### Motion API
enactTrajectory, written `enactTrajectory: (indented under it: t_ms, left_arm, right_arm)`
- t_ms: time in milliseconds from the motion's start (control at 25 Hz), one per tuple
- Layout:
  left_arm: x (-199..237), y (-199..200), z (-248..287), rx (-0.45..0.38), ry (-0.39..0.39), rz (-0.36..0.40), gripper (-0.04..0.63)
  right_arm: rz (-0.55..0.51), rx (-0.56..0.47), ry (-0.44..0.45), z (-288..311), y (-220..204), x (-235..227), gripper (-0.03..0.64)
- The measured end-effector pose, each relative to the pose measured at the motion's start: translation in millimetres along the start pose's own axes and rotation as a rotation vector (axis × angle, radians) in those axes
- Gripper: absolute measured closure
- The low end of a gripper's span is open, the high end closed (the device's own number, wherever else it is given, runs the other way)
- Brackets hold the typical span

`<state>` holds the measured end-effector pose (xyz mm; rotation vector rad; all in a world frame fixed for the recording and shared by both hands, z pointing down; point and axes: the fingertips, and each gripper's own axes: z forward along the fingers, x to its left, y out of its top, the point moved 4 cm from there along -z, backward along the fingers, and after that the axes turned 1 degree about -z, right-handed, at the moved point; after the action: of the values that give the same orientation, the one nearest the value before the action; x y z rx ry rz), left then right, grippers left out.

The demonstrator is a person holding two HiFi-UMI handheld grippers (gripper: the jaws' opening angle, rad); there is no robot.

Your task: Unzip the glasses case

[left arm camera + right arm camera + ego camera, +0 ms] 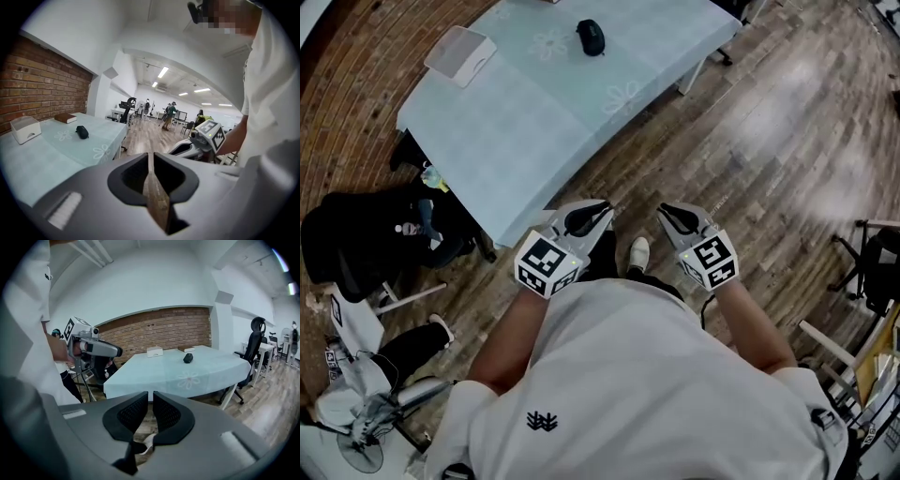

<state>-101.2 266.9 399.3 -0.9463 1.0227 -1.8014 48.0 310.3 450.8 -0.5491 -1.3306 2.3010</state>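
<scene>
I stand back from the table with both tools held low in front of me, and nothing has been touched yet. My left gripper has its jaws pressed together at the tips, and only floorboards show through the sliver behind them. My right gripper is closed down to a thin slit with nothing in it. Both are empty.

The glasses case, a small dark oval pouch, lies on the pale flower-printed cloth at the far side of the table, well apart from either tool. In the head view it sits at about 12 o'clock from my left jaws and nearer 11 o'clock from my right. I judge the left hand slightly closer, though the difference is small. Its long axis runs roughly from 11 to 5 o'clock, so it lies nearly end-on to me. I cannot make out the zip or its pull from here.

A white box rests toward 10 o'clock, clear of the case.

I will have to step in and reach across the cloth, one tool pinning the case while the other finds the pull.
</scene>
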Motion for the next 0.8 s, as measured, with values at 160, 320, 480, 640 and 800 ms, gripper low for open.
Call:
enactTrajectory:
  t_ms: [160,320,480,640,800]
  left_arm:
    - [50,15,14,-0.024,0.036,-0.011,0.541]
    - [115,37,25,-0.056,0.080,-0.022,0.541]
    - [182,66,40,-0.062,0.095,-0.007,0.541]
    - [242,90,58,-0.051,0.099,0.041,0.541]
    - [296,95,80,-0.019,0.126,0.023,0.541]
  right_arm:
    - [-0.014,0.011,0.009,40,23,-38,0.604]
    - [-0.017,0.029,-0.007,79,51,-74,0.604]
    - [-0.049,0.075,-0.022,123,76,-113,0.604]
    - [-0.067,0.091,-0.034,172,95,-148,0.604]
    - [-0.082,0.127,-0.021,225,106,-173,0.604]
